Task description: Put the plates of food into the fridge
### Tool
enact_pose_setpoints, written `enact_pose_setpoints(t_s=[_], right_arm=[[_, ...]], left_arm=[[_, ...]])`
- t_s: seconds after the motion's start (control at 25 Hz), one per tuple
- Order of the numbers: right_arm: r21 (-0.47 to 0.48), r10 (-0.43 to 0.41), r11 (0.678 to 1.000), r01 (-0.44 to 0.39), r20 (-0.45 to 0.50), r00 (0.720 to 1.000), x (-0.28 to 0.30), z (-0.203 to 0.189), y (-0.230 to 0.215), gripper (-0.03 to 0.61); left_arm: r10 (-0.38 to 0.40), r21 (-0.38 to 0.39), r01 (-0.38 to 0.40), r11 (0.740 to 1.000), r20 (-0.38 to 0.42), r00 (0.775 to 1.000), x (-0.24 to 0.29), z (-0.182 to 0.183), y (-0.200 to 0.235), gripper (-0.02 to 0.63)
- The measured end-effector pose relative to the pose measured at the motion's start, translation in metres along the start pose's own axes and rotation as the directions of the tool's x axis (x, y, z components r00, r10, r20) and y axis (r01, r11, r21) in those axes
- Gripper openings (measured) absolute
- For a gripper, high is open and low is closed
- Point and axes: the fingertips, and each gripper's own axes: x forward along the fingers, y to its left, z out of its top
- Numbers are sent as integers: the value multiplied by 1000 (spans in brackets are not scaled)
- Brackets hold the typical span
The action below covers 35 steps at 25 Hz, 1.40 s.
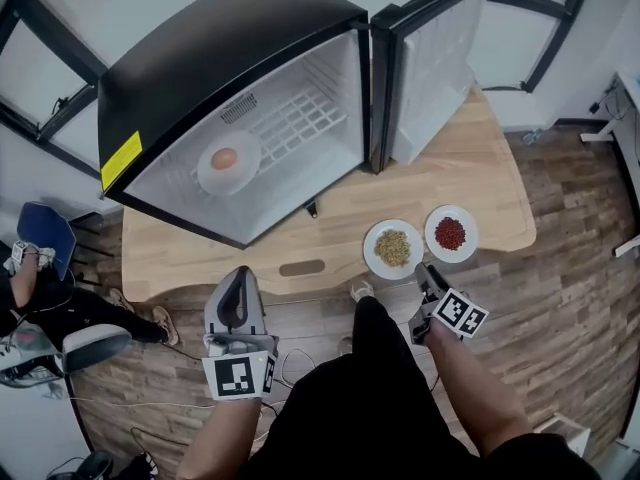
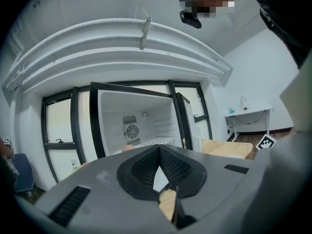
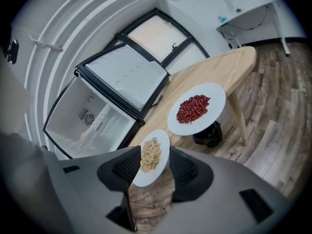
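Note:
Two white plates stand on the wooden table: one of yellowish grains and one of red beans. A third plate with a round bun-like item lies on the shelf of the open fridge. My right gripper hovers at the table's near edge, open, its tips just short of the grains plate, which shows through the gap between its jaws. The beans plate lies beyond. My left gripper is held below the table edge, shut and empty, facing the fridge.
The fridge door stands open to the right of the cabinet. A person sits on the floor at the left beside a blue chair. Cables lie on the wooden floor. A white desk stands against the far wall.

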Motion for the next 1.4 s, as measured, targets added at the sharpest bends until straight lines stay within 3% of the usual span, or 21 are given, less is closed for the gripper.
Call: enact_pose_setpoints(t_s=[0.24,0.36,0.48,0.52,0.72,0.92,1.4], right_arm=[[111,-19,994,19,-5,1000,21,-17,-24,199],[215,8,977,-9,4,1000,27,-22,-29,196],[293,45,955,-52,33,998,31,-22,-26,89],[297,52,953,-61,36,998,32,-21,-24,54],[323,110,938,-127,71,991,27,-11,-4,33],[324,165,928,-187,94,982,21,0,21,32],[292,213,926,-239,118,970,7,25,57,32]], left_arm=[[-1,25,2,1000,-45,999,3,-14,7,4],[-2,22,3,1000,-63,998,8,-19,7,5],[-22,20,24,1000,-74,997,13,-23,1,4],[-28,21,30,999,-75,997,15,-22,-1,4],[-36,21,38,999,-61,997,18,-17,-3,5],[-39,2,39,999,-48,998,19,-15,-3,4],[12,-33,-12,999,-10,1000,4,-5,16,5]])
